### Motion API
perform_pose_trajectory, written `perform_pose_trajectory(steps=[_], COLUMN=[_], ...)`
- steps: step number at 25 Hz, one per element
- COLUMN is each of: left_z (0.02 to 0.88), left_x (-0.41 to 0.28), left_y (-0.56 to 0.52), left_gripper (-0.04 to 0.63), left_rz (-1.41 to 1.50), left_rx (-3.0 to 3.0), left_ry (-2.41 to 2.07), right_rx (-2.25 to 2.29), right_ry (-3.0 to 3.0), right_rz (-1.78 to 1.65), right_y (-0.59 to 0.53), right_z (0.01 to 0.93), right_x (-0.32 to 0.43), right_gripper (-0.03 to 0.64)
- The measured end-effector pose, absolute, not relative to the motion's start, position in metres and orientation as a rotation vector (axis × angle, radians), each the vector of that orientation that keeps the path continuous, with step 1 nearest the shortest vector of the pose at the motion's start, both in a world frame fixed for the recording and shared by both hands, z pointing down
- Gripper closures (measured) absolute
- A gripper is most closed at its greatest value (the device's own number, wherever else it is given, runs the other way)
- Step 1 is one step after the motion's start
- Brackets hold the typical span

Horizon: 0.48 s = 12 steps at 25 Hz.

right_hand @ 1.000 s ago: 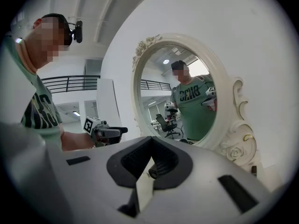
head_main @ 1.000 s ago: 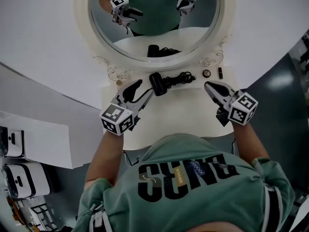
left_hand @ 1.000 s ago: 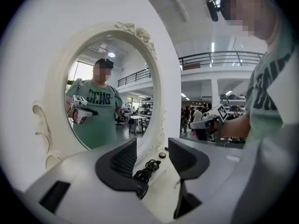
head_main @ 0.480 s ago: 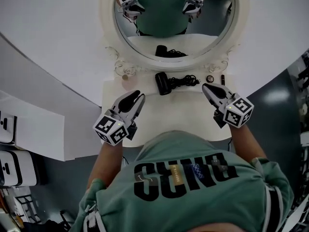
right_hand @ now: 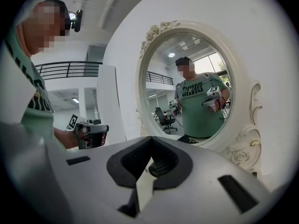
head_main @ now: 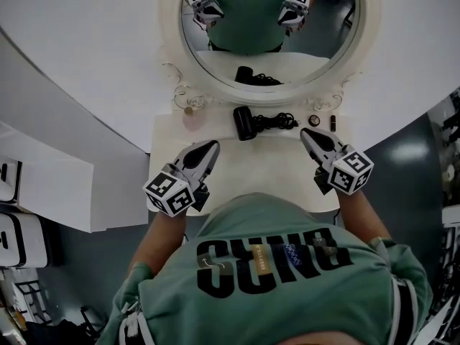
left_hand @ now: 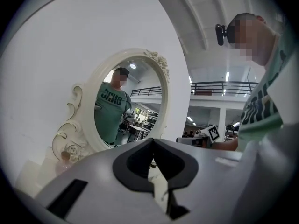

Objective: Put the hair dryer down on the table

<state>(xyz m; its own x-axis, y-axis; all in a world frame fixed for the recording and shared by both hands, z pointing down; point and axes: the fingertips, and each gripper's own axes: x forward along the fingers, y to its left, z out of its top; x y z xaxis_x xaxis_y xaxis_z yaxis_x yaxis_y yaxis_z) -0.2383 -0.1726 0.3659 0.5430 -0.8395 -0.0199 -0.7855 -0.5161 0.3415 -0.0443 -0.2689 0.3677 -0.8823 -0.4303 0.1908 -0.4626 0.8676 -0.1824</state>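
Pulled back from the hair dryer [head_main: 244,123], the left tongs [head_main: 209,149] now sit nearer the person than a second ago, when they stood spread right beside its handle. Their jaws have just been closing and now meet tip to tip, with nothing between them. The right tongs [head_main: 309,136] have hardly shifted; their jaws also look closed and empty, pointing across the worktop [head_main: 259,165] towards the mirror [head_main: 273,95]. The hair dryer lies on the worktop just in front of the mirror's frame, its black cord [head_main: 279,121] bunched beside it, and it is well apart from both tongs. Judging by this, the putting-down is done: the dryer rests on the surface by itself and has been let go. Nothing seems left beyond drawing both hands clear.
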Motion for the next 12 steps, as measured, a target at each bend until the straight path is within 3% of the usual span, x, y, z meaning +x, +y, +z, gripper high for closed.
perform_pose_trajectory(steps=[12], left_z=[0.3654], left_x=[-0.234], left_y=[-0.1724], left_gripper=[0.586], left_rz=[-0.235], left_rx=[2.498], left_ry=[-1.333], right_rx=[0.737], right_ry=[-2.874], right_rz=[0.307], right_y=[-0.2701], right_z=[0.3702], right_x=[-0.0393], right_gripper=[0.623])
